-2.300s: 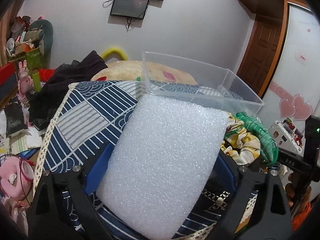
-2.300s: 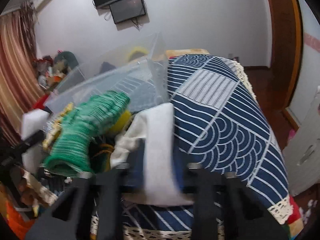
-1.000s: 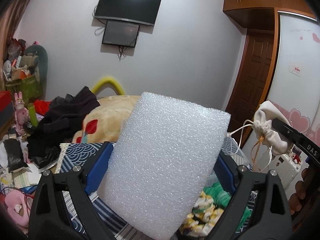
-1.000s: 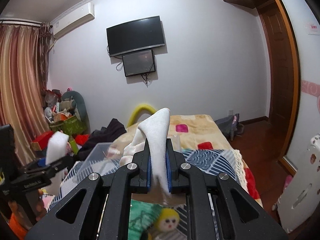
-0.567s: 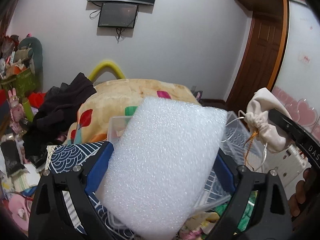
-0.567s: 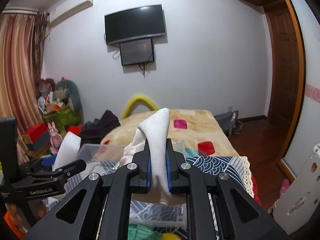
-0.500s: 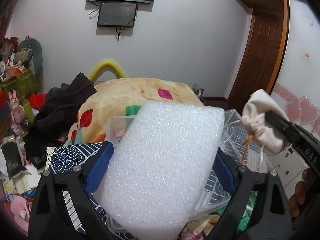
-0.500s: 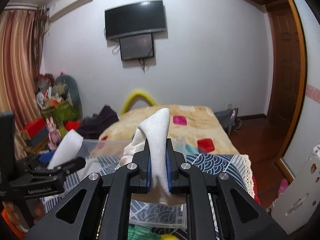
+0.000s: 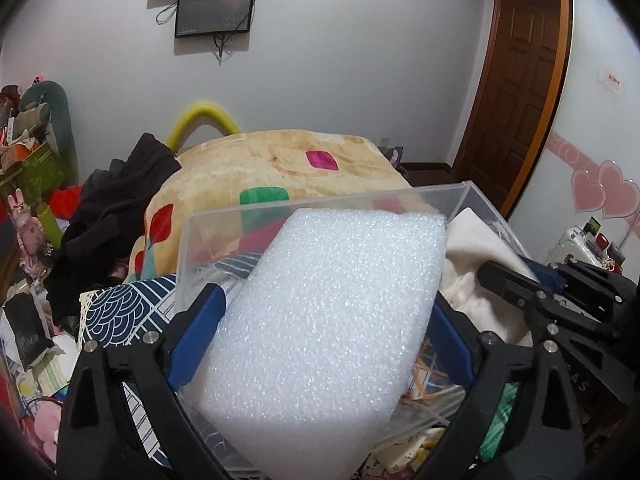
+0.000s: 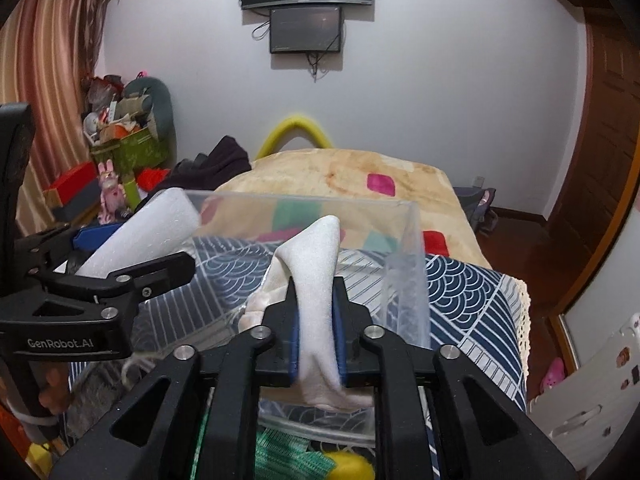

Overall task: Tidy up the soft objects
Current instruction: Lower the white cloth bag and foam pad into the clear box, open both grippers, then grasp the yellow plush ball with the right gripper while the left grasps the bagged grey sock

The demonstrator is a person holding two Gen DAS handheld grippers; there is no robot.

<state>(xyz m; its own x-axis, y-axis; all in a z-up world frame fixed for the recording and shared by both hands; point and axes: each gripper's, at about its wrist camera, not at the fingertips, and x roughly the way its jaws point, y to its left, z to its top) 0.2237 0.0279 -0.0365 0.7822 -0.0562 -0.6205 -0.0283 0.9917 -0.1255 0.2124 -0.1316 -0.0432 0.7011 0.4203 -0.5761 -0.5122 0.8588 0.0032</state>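
Left gripper clamps a white foam block over the clear plastic bin; right gripper pinches a cream drawstring pouch above the same bin.

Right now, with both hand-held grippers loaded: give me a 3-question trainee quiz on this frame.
1. True or false: the left hand-held gripper holds a white foam block.
2. What does the right hand-held gripper grip? A) green knit item B) cream cloth pouch C) yellow toy
3. Fill in: both items are held at the clear plastic ____.

Key: 1 true; 2 B; 3 bin.
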